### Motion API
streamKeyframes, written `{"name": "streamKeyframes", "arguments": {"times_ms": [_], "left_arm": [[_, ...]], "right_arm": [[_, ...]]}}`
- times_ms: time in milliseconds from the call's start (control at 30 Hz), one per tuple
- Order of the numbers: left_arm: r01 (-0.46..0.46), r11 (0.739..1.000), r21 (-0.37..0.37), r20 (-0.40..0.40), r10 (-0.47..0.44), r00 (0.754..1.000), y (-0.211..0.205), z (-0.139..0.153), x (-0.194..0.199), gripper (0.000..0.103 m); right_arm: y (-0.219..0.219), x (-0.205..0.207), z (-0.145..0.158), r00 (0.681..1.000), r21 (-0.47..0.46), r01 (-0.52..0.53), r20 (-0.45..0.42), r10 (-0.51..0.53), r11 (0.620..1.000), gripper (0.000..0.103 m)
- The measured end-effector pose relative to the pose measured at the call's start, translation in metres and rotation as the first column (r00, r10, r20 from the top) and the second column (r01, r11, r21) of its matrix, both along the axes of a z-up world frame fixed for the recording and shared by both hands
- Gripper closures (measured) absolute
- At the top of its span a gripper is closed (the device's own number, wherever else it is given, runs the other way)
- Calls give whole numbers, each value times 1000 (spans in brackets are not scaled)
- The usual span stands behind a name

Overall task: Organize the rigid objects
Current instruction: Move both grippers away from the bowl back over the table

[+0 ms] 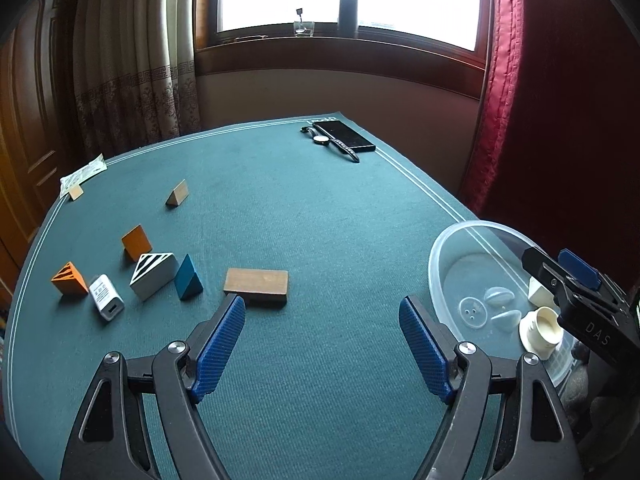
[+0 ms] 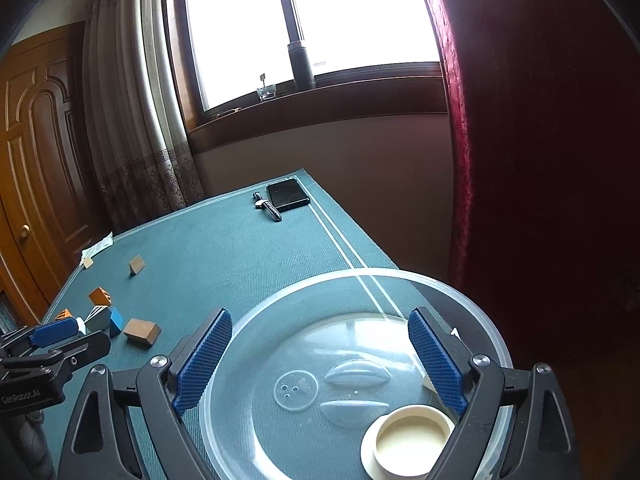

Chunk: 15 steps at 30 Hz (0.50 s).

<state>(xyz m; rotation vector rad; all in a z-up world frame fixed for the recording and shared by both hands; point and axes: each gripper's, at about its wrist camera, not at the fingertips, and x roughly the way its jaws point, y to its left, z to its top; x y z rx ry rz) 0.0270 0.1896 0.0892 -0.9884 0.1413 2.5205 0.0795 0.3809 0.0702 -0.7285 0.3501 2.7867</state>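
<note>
My left gripper [image 1: 322, 318] is open and empty above the green table, just right of a brown wooden block [image 1: 256, 284]. Left of that block lie a blue wedge [image 1: 188, 278], a striped white block [image 1: 152, 274], a white charger [image 1: 106, 297] and orange wedges [image 1: 137, 241]. My right gripper [image 2: 320, 354] is open and empty over a clear plastic bowl [image 2: 352, 376] holding a cream cap [image 2: 412, 440]. The bowl also shows in the left wrist view [image 1: 440, 276], with the cap [image 1: 542, 332] and a cream block [image 1: 540, 290].
A black phone [image 1: 344, 135] and a wristwatch [image 1: 330, 142] lie at the table's far edge. A small wooden wedge [image 1: 177, 194] and a paper packet [image 1: 82, 174] sit far left. A red curtain [image 1: 560, 100] hangs right of the table.
</note>
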Motion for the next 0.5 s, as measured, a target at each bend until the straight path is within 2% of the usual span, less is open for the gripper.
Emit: {"name": "streamKeyframes", "arguments": {"times_ms": [300, 500], "left_arm": [[-117, 993, -10, 17, 117, 993, -53, -14, -14, 23], [-212, 977, -22, 19, 212, 977, -101, -20, -22, 23]], "right_arm": [[-27, -5, -2, 997, 46, -68, 23, 67, 997, 11], [-52, -10, 1, 989, 70, -145, 44, 142, 987, 11]]}}
